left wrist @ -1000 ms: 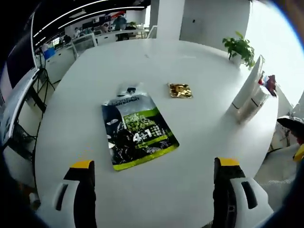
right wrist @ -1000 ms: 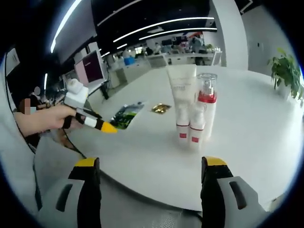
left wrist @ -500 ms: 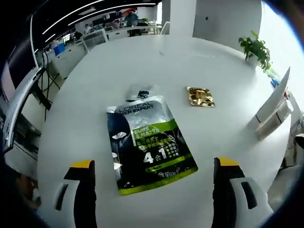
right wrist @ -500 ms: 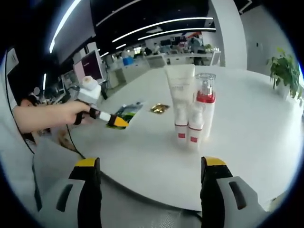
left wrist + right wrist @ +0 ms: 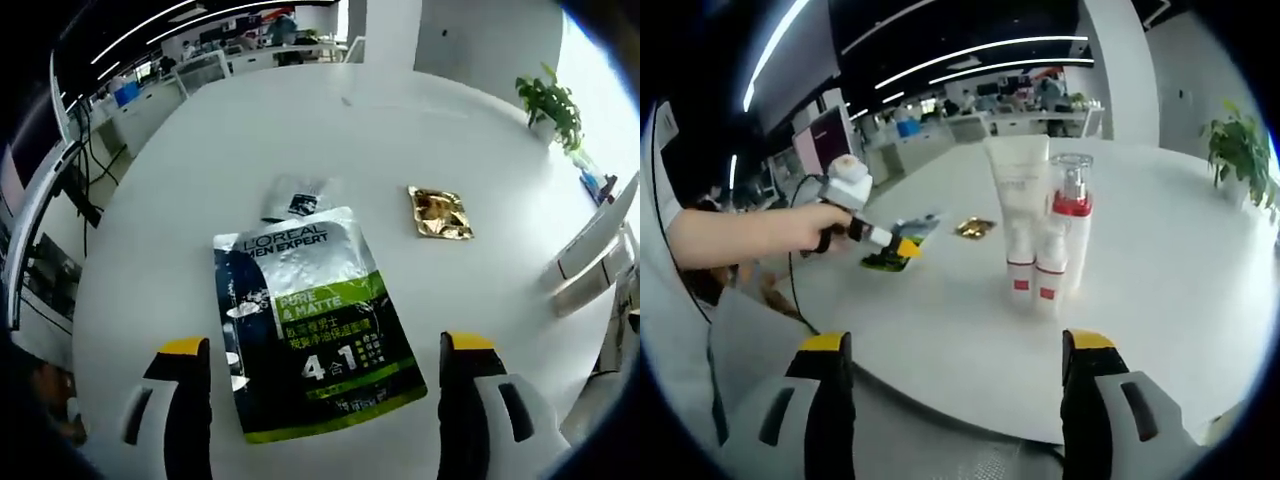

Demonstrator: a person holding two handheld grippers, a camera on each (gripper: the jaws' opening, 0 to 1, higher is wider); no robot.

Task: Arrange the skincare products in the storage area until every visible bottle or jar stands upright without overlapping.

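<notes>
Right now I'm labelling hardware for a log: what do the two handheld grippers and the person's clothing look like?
Each gripper has two black jaws with yellow tips and white housings. Seen from the right gripper view, the left gripper is white and black with a yellow tip; a dark cable hangs beneath it. The person's sleeve is light grey. The right gripper matches.

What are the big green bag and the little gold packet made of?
The bag looks like glossy plastic-foil film: its silver top shines and it lies flat with slight wrinkles. The gold packet seems crinkly metallic foil, glinting unevenly. I can't be sure of either.
</notes>
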